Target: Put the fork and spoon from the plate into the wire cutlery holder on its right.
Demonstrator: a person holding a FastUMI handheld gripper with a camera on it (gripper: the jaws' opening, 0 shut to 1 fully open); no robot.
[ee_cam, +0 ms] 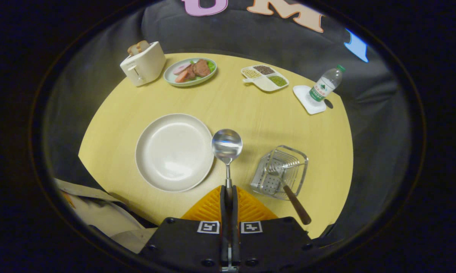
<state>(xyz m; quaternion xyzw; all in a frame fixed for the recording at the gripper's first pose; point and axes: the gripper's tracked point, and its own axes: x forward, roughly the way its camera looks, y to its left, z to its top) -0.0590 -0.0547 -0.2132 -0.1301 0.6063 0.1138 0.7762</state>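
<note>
My gripper (228, 195) is shut on the handle of a metal spoon (227, 146), whose bowl sticks out ahead of the fingers above the table, just right of the plate's rim. The white plate (152, 151) lies bare to the left of the fingers. On the right stands the wire cutlery holder (294, 174), and a fork (284, 182) with a brown handle leans in it, tines down inside and handle poking out toward me.
At the back of the round yellow table (250, 113) are a white toaster (143, 63) with bread, a plate of food (190, 71), a divided dish of grains (265, 77) and a water bottle (325, 85) on a white coaster (303, 99).
</note>
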